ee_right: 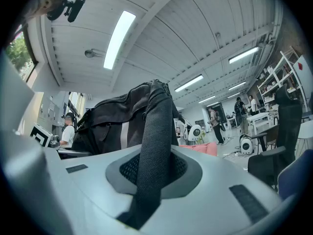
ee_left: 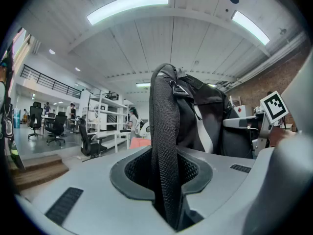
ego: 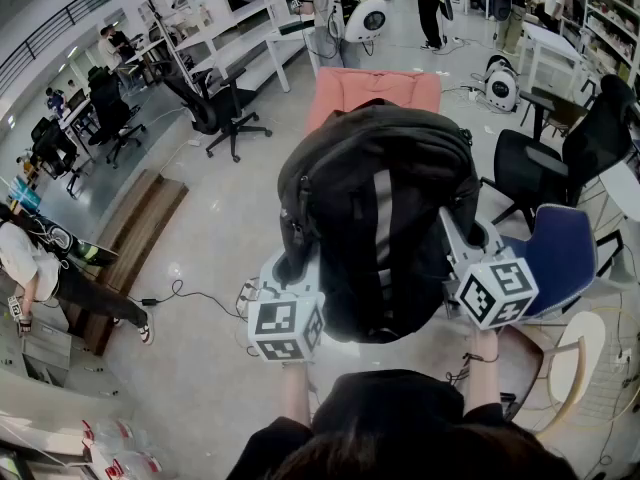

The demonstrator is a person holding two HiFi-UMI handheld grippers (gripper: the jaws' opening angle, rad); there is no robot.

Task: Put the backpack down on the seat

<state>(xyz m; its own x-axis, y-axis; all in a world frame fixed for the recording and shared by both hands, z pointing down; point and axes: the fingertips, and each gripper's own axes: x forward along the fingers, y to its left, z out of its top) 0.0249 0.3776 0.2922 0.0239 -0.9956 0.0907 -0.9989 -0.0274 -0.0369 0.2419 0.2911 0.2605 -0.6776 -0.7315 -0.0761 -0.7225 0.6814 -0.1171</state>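
A black backpack (ego: pixel 375 223) with a pale stripe hangs in the air between my two grippers, in front of a salmon-pink seat (ego: pixel 372 90). My left gripper (ego: pixel 295 260) is shut on the backpack's left shoulder strap (ee_left: pixel 164 146), which runs up out of its jaws. On the other side, my right gripper (ego: pixel 456 236) is shut on the right shoulder strap (ee_right: pixel 152 155). The pack's body (ee_left: pixel 205 116) shows past the left jaws, and from the right gripper the body (ee_right: pixel 117 116) shows too. The seat's near part is hidden behind the pack.
A blue chair (ego: pixel 560 253) stands close on my right, with black office chairs (ego: pixel 590 148) beyond it and another (ego: pixel 215 108) at the far left. A wooden platform (ego: pixel 140 228), floor cables (ego: pixel 190 293) and a person (ego: pixel 40 268) are on the left. White shelving (ego: pixel 230 18) is behind.
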